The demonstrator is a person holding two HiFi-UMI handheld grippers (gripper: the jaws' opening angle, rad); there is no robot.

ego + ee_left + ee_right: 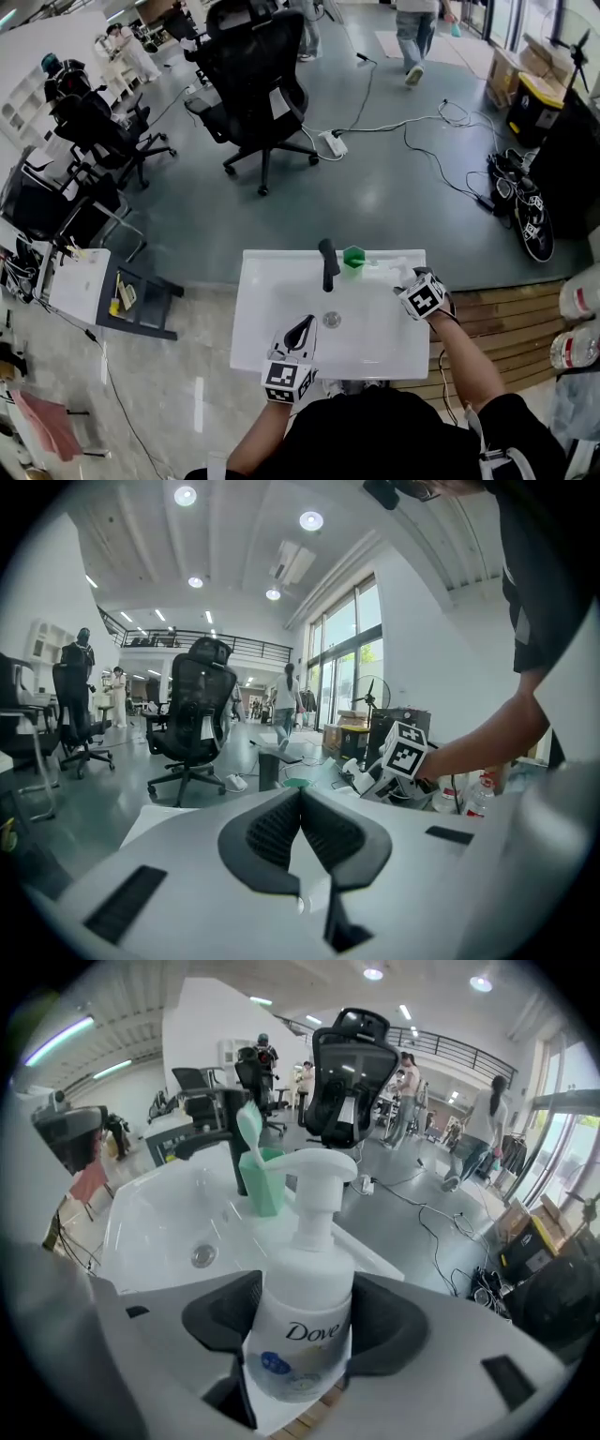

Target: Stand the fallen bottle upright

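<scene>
Bottle (306, 1279) clamped mid-body between right gripper (302, 1327) jaws — pump outward.

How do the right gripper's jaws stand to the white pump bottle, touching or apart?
Touching. In the right gripper view, the right gripper's dark pads press on both sides of the white pump bottle, with no gap visible.

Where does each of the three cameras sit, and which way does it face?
Head view: on the person's head, facing steeply down at the white sink; both forearms, left gripper and right gripper show.
Left gripper view: on the left gripper, facing roughly level across the sink; its closed, empty jaws show.
Right gripper view: on the right gripper, facing down along jaws clamped on the Dove pump bottle.
Shared: the green cup appears in head and right gripper views.
</scene>
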